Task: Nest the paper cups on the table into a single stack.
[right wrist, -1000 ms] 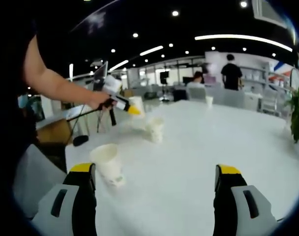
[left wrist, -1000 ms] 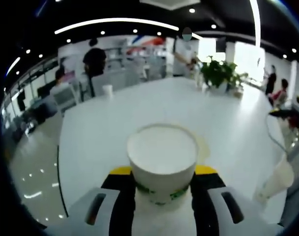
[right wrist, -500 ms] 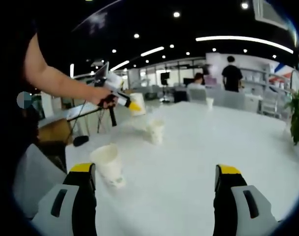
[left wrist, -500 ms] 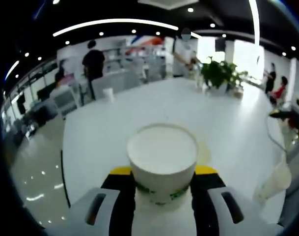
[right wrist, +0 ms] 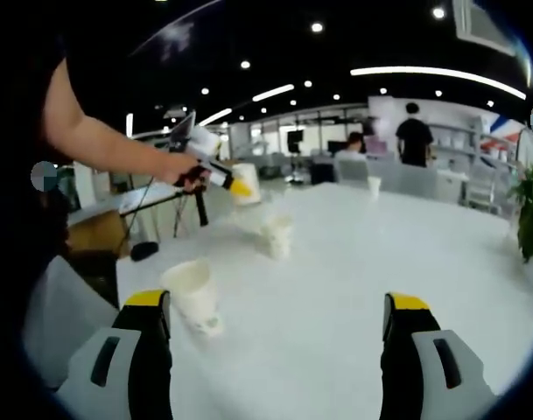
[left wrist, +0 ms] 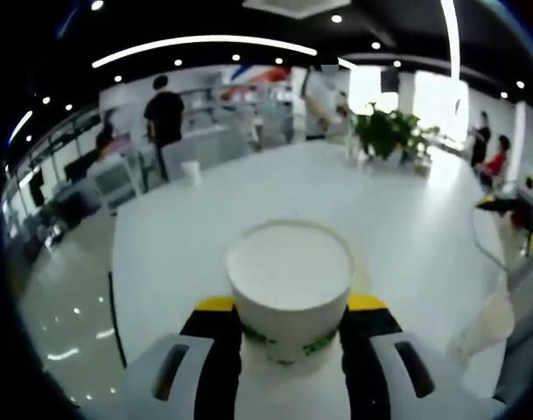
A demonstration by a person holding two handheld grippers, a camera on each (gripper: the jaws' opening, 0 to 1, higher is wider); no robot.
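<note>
The left tool [left wrist: 291,328] clamped a paper cup [left wrist: 290,284] mouth-up above the white surface [left wrist: 205,227], apparently ready to nest it. The right tool [right wrist: 279,332] gaped wide over the near edge, beside a tilted cup [right wrist: 192,295]; another cup [right wrist: 277,234] stood farther in.

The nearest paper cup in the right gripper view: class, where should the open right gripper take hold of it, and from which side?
Grip the nearest cup across its side wall, below the rim. It stands upright, mouth up, by the right gripper's left jaw, so come in level from the near side with jaws spread. The tapered wall probably suits a higher hold.
</note>
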